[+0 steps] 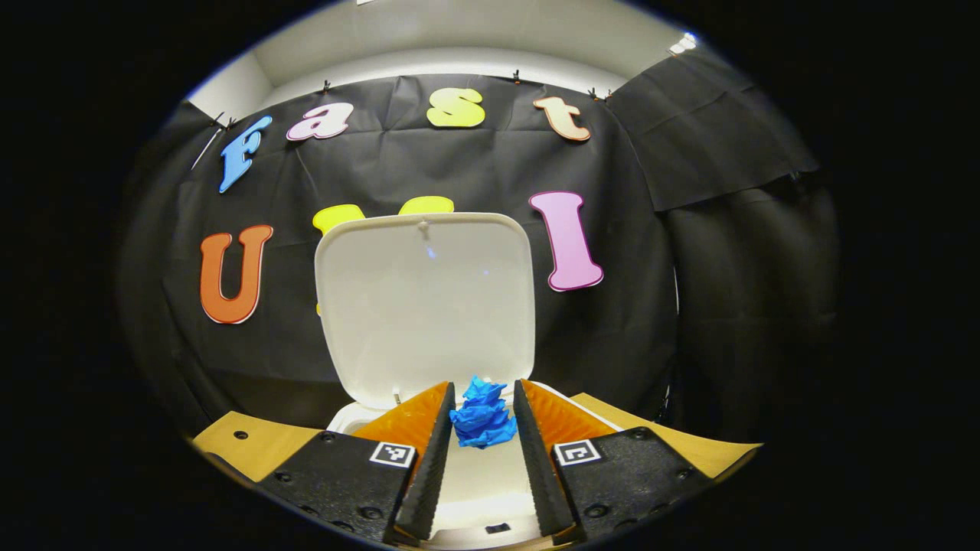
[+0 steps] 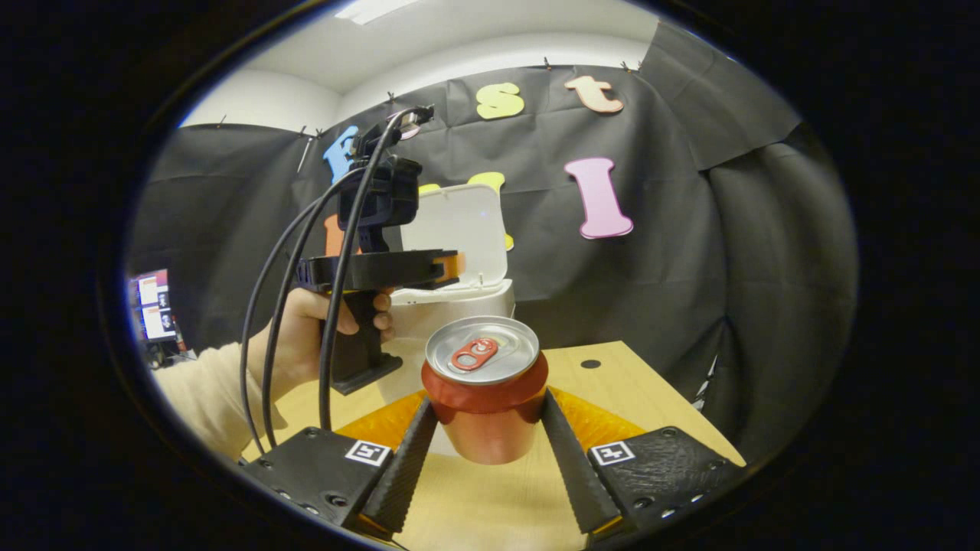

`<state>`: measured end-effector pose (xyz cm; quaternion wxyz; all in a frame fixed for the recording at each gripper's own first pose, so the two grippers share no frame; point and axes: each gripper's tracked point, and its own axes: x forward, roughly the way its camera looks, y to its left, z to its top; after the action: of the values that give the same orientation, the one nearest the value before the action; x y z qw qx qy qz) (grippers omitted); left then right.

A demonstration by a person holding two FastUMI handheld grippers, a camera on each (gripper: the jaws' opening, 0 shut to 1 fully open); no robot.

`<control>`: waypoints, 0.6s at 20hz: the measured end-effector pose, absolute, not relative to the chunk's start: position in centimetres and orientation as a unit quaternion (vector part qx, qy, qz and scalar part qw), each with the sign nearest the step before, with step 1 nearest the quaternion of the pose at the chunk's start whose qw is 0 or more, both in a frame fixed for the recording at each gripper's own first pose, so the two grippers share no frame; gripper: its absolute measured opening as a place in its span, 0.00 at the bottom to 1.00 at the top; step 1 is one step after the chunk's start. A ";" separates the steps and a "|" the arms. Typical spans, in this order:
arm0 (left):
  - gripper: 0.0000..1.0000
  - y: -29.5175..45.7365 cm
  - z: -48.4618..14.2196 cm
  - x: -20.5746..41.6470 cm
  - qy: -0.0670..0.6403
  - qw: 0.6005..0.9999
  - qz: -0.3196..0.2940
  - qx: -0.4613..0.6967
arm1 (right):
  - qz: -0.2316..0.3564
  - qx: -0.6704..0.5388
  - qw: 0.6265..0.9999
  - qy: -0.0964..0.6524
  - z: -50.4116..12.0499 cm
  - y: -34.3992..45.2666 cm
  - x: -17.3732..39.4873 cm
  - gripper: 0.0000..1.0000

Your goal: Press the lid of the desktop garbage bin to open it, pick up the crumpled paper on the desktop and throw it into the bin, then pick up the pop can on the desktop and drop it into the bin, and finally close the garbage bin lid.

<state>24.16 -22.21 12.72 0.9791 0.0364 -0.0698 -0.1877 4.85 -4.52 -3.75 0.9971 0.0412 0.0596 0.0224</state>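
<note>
Left gripper view has the white plastic desktop garbage bin (image 1: pixel 490 478) directly ahead with its hinged white lid (image 1: pixel 425 302) standing upright at the far side, so the mouth is open. The left gripper (image 1: pixel 482 425) sits over that opening, its fingers pressed on a crumpled ball of blue paper (image 1: pixel 482 417) from both sides; the wad hangs above the bin, not yet let go. Being light, soft and springy, it needs little squeeze and should fall freely once the fingers part, though a fold could cling to a ridged pad.

Right gripper view has the right gripper (image 2: pixel 486 432) at the near part of the light wooden desk (image 2: pixel 658 398), with the red aluminium pop can (image 2: pixel 484 394) upright between its fingers. They lie against the can's lower sides, but I cannot tell whether they truly press it. Thin-walled and smooth, the can would dent under a hard clamp and slip under a weak one; mid-body, across its width, looks the best hold. Farther off to the left, a person's hand (image 2: pixel 306 325) holds the left gripper beside the bin.
</note>
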 end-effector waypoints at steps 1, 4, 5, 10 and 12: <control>0.64 -22.7 12.5 23.8 -0.068 0.978 -0.196 0.036 | 0.021 0.042 0.997 0.059 -3.7 -4.5 4.9 0.80; 0.81 -23.2 12.5 22.9 -0.068 0.975 -0.208 0.027 | 0.019 0.045 0.997 0.056 -3.7 -4.7 4.8 0.79; 0.83 -23.1 12.4 22.7 -0.067 0.976 -0.206 0.024 | 0.018 0.045 0.997 0.055 -3.6 -4.7 4.8 0.79; 0.91 -20.5 12.5 21.5 -0.076 0.984 -0.163 0.021 | 0.019 0.041 0.998 0.053 -3.5 -4.6 4.8 0.80; 0.96 -17.6 12.8 20.6 -0.093 0.991 -0.098 0.021 | 0.018 0.039 0.998 0.052 -3.5 -4.6 4.8 0.80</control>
<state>20.64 -17.61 12.85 0.9905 0.0213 -0.0934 -0.0983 4.79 -4.60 -3.54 0.9977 0.0392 0.0517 0.0185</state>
